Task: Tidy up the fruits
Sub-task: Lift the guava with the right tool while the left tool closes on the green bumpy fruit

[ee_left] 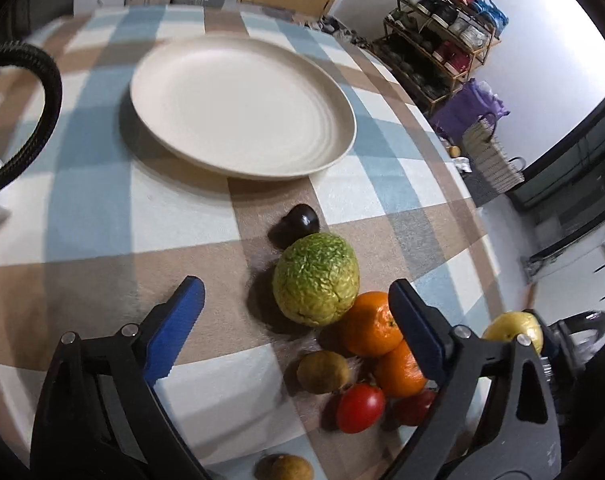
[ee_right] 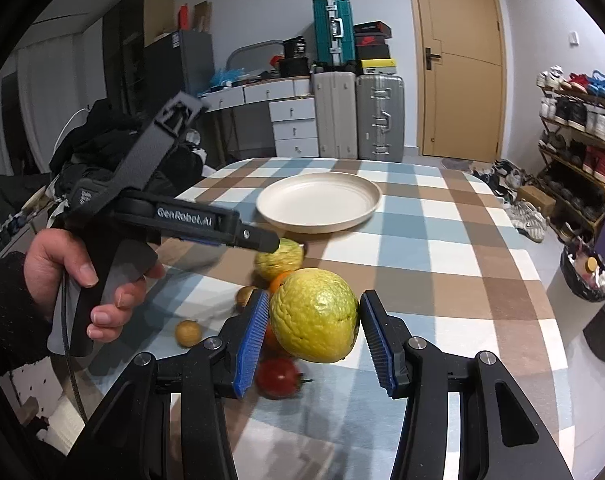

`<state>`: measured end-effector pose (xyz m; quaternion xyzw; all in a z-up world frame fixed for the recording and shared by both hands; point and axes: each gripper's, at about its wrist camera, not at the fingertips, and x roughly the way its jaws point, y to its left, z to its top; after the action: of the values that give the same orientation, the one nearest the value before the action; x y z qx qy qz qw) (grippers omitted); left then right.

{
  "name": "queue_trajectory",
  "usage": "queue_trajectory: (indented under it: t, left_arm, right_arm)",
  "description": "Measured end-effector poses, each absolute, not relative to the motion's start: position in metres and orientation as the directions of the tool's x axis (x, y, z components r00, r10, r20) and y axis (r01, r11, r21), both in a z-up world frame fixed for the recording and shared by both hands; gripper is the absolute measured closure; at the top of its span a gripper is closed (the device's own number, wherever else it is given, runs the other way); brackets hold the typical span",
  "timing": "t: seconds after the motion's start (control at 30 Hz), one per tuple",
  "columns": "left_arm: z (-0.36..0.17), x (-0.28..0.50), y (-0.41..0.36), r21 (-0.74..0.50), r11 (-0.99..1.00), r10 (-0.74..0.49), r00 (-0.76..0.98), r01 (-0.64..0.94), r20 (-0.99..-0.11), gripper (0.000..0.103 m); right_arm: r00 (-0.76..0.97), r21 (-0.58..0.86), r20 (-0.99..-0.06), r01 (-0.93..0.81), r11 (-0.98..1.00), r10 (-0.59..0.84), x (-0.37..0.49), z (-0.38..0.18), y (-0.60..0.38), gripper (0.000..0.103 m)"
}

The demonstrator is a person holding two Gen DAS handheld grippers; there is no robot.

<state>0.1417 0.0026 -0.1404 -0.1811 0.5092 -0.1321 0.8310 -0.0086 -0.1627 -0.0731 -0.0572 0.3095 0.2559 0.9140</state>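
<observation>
Gripping yellow guava (ee_right: 314, 316) between right gripper (ee_right: 314, 340) pads, clear of tablecloth, for transfer to plate (ee_right: 286, 220) ahead; lowering wide-open, empty left gripper (ee_left: 298, 320) astride green guava (ee_left: 316, 280).

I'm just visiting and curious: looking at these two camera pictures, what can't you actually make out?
- Left wrist view: the second tomato is partly hidden by the left gripper's finger.
- Left wrist view: a small brown fruit is cut off by the bottom edge.
- Right wrist view: the oranges sit mostly behind the held yellow-green fruit.
- Right wrist view: the tomato is blurred.
</observation>
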Motion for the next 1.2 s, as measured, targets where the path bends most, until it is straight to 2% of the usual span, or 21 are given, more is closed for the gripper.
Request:
queue_trajectory:
  t: [0.13,0.3,0.37,0.43,0.9,0.93,0.97,1.0,1.1,1.2]
  left_arm:
    - [-0.148,0.151,0.006,-0.481,0.876,-0.437,0.455,0.022,-0.776,0.013]
    - [-0.153,0.157,0.007,-0.499,0.866,-0.453,0.449,0.019,-0.770,0.037]
    - [-0.154,0.157,0.009,-0.541,0.841,-0.495,0.436,0.023,-0.752,0.052]
    - [-0.153,0.157,0.014,-0.587,0.809,-0.541,0.425,0.029,-0.726,0.060]
    - [-0.131,0.145,0.017,-0.567,0.820,-0.530,0.477,0.078,-0.702,0.061]
    - [-0.130,0.144,0.018,-0.546,0.834,-0.510,0.483,0.077,-0.712,0.061]
    - [-0.129,0.143,0.019,-0.531,0.844,-0.497,0.489,0.080,-0.717,0.061]
    - [-0.130,0.142,0.020,-0.530,0.844,-0.497,0.493,0.084,-0.714,0.061]
    - [-0.137,0.143,0.025,-0.559,0.827,-0.514,0.485,0.060,-0.707,0.061]
    - [-0.143,0.141,0.023,-0.559,0.827,-0.513,0.484,0.058,-0.709,0.061]
  right_arm:
    - [0.680,0.059,-0.595,-0.493,0.868,0.427,-0.003,-0.074,-0.170,0.055]
    - [0.683,0.064,-0.597,-0.483,0.873,0.421,0.002,-0.075,-0.175,0.055]
    - [0.680,0.068,-0.600,-0.481,0.874,0.421,0.006,-0.077,-0.176,0.055]
    - [0.683,0.061,-0.600,-0.480,0.875,0.416,0.006,-0.077,-0.175,0.055]
    - [0.672,0.099,-0.597,-0.479,0.872,0.438,0.018,-0.073,-0.175,0.056]
    - [0.667,0.112,-0.596,-0.481,0.869,0.447,0.021,-0.072,-0.175,0.058]
    - [0.665,0.121,-0.593,-0.483,0.867,0.454,0.023,-0.071,-0.175,0.065]
    - [0.662,0.131,-0.588,-0.488,0.863,0.464,0.026,-0.069,-0.175,0.067]
    - [0.661,0.135,-0.588,-0.488,0.862,0.466,0.036,-0.067,-0.169,0.067]
    - [0.568,0.206,-0.632,-0.532,0.821,0.527,0.050,-0.081,-0.164,0.067]
